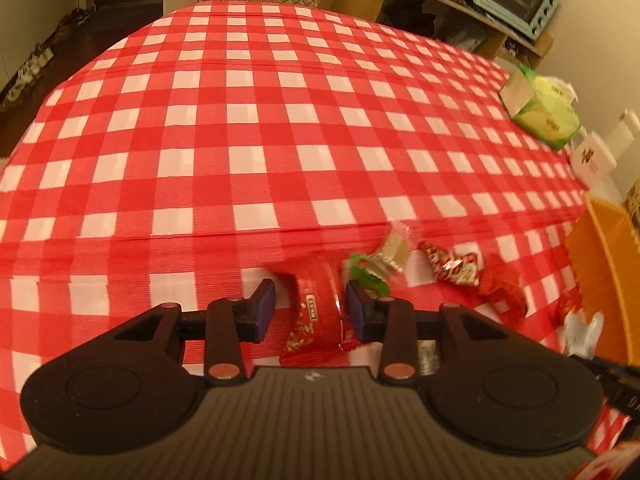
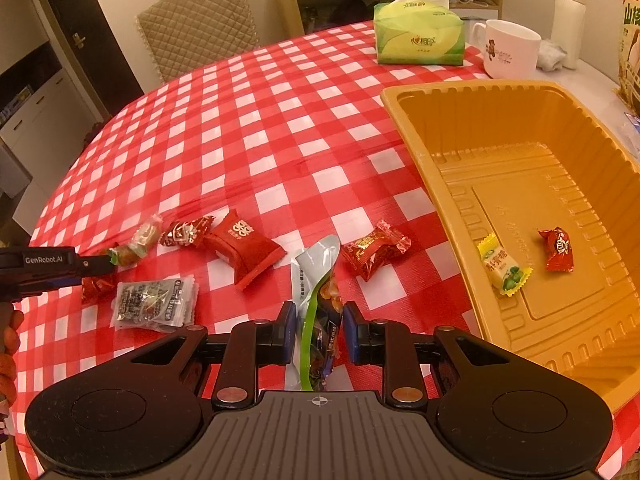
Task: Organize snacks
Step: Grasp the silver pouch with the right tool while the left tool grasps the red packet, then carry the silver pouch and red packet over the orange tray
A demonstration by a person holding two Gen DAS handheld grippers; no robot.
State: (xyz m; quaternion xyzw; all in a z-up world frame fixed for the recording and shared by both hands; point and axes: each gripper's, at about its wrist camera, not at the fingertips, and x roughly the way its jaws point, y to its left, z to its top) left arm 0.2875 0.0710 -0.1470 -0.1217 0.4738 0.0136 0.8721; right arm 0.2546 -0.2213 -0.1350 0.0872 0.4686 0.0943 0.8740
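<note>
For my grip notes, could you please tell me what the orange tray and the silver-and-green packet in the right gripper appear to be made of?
The orange tray looks like thin moulded plastic, semi-glossy: ribbed walls, embossed floor, soft highlights. The silver-and-green packet between the fingers of the right gripper looks like glossy plastic or foil film, judging by its creases and shine; which of the two is unclear.

Each tool is built of matte black plastic. On the left tool (image 1: pixel 311 305), two rounded lobes with shallow circular recesses flank a grey ribbed plate marked with a small crosshair; the same layout is seen on the right tool (image 2: pixel 319 330). Dark blue pads (image 1: pixel 265 304) are fitted on the inner faces of the fingers. Round copper-coloured screw heads are set at the arm pivots, smaller silver ones farther out. White "GenRobot.AI" lettering is printed on the left tool's side, where bare skin of a hand (image 2: pixel 9 340) is visible.
</note>
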